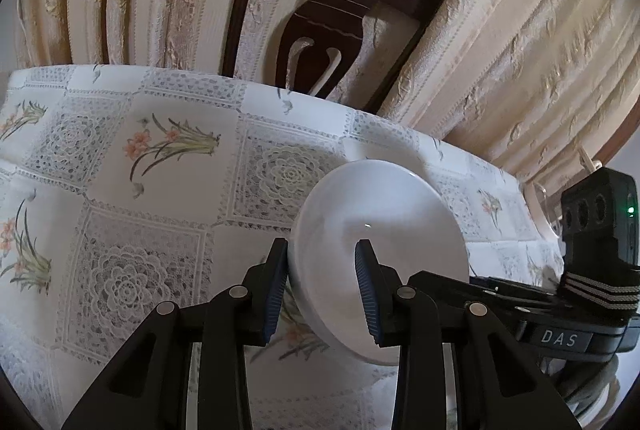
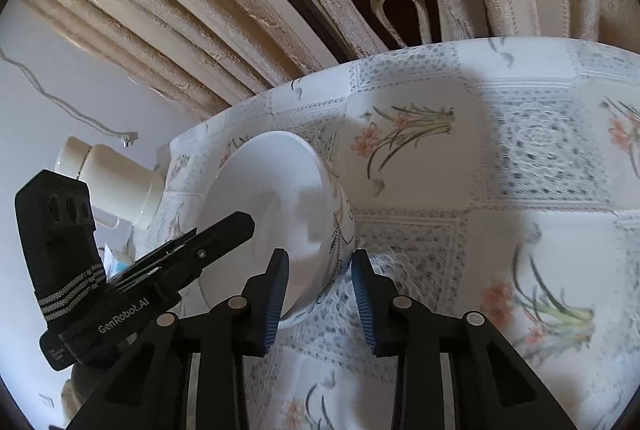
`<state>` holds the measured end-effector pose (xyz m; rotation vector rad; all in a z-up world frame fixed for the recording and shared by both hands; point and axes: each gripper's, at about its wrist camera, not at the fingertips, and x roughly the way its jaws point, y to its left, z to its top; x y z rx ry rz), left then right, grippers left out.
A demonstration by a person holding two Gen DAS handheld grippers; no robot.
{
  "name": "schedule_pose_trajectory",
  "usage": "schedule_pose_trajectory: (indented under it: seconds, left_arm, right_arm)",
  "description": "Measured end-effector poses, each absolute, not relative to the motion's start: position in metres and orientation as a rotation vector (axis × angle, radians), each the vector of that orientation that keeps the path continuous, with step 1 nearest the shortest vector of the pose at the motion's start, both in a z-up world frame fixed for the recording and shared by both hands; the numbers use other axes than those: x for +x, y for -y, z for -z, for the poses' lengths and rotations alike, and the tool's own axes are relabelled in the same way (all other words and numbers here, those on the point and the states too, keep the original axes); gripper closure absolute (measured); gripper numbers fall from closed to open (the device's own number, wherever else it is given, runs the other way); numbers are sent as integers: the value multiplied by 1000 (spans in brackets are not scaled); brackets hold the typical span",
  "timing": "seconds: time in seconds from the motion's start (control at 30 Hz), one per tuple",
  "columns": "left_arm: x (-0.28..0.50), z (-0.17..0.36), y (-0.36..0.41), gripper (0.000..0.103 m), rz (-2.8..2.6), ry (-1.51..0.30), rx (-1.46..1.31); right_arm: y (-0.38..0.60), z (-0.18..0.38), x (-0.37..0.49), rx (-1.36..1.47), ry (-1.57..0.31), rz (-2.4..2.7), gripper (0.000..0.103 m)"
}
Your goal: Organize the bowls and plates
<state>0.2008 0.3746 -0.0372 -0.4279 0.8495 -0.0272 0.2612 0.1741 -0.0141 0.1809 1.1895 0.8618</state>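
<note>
both grippers straddle one white bowl (image 1: 380, 254) tilted over the floral tablecloth (image 1: 160, 150), left gripper (image 1: 322, 286) and right gripper (image 2: 320, 290) parted around opposite rim edges; it looks stiff, glossy, slippery, breakable, so grip the rim.

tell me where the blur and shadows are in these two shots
Left wrist view: sharp throughout, a small glare spot on the white bowl, fisheye bending the tablecloth edge. Right wrist view: motion blur smears the tablecloth pattern on the right, and a broad shadow falls across the cloth past the bowl.
</note>
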Motion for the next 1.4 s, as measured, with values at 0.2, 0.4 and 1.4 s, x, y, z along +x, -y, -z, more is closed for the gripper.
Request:
schedule_pose_trajectory:
  seconds: [0.2,0.4,1.4]
  left_arm:
    - [196,17,-350,68,52,-841,-389]
    - [187,-11,-314,68,86,-830,-319]
    - [200,-49,7,68,494,-914,-76]
  right_arm:
    - [-146,1,252,215,-1185,-853,68]
    - [-107,-17,235,247,-1156,-829,68]
    - [195,-42,187,476,-1016,-408,68]
